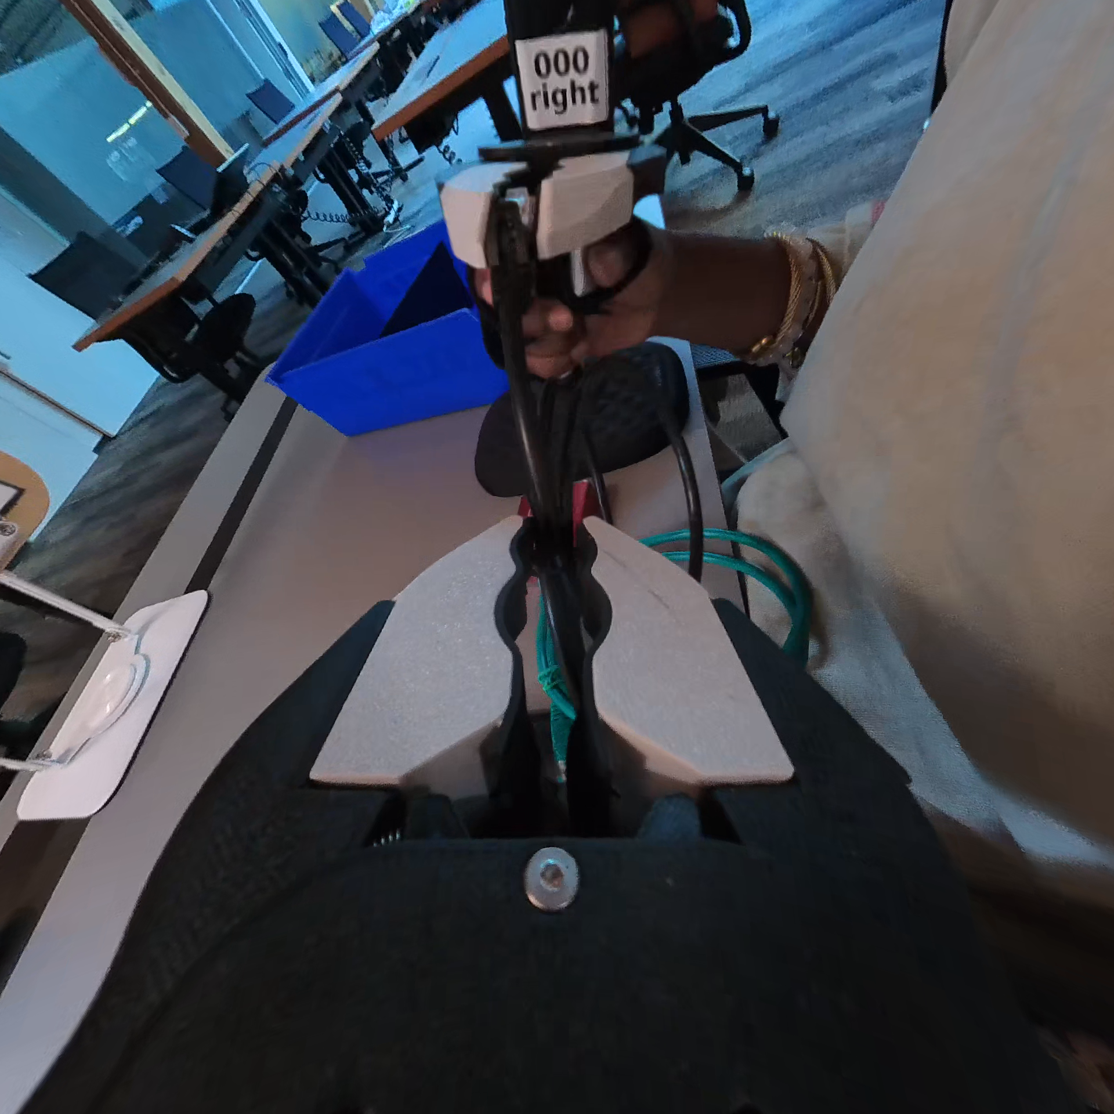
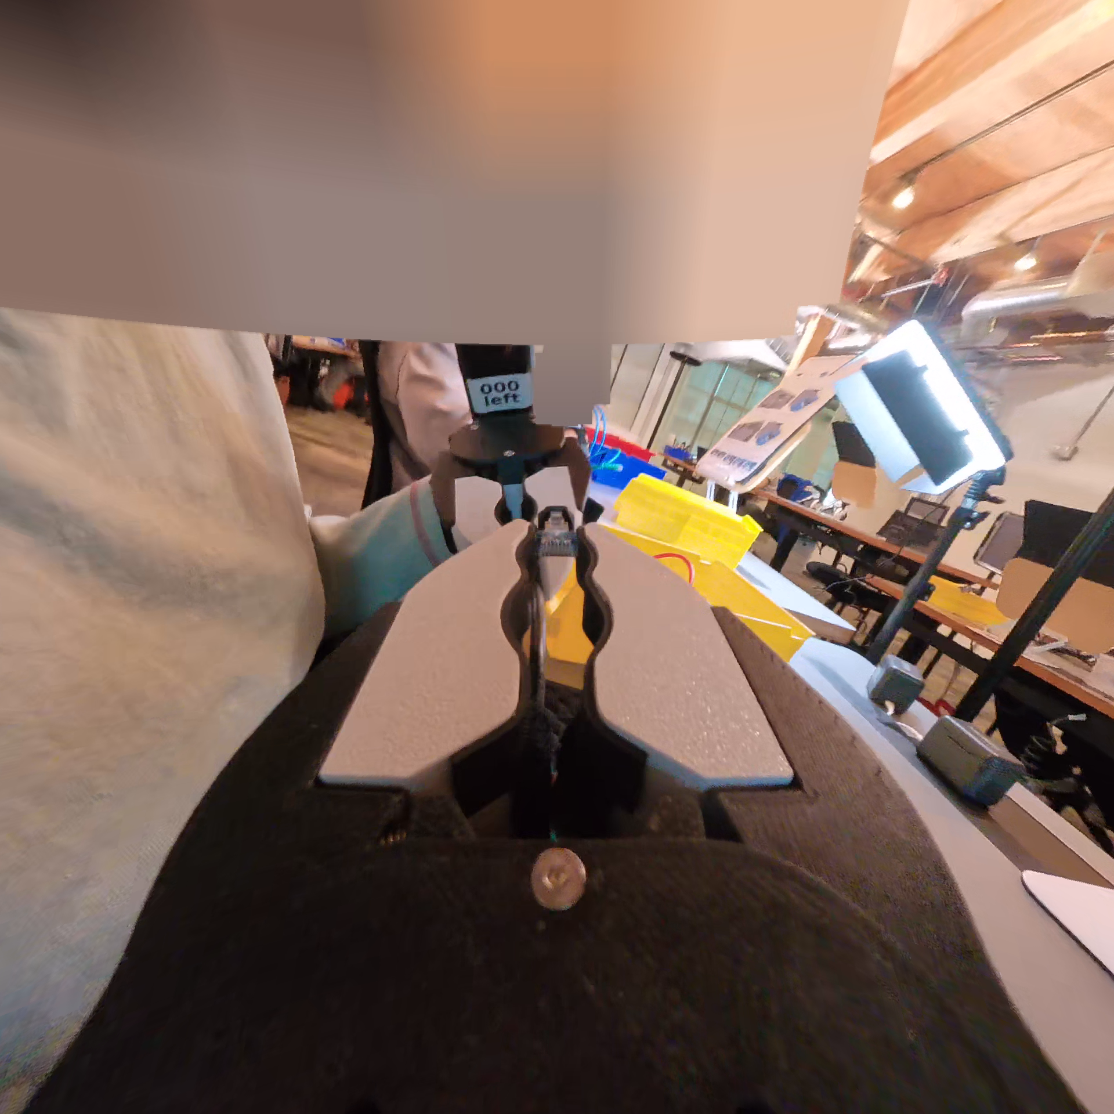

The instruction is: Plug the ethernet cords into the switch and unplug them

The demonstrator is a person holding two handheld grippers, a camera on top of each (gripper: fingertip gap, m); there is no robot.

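My left gripper is shut on a black ethernet cord, gripping it at the fingertips above the grey table. The cord runs up to my right gripper, which faces me, held in a person's hand. In the right wrist view my right gripper is shut on the cord's clear plug, whose tip pokes out past the pads. The left gripper shows just beyond it. A green ethernet cord lies coiled on the table, its plug under my left fingers. A small red thing peeks out behind the fingertips.
A blue bin stands on the table's far end, with a black pad next to it. A white plate lies at the left edge. Yellow bins and a light panel are on the right. The person's body is close on the right. The tips of one gripper are about 8 cm away from the tips of the other.
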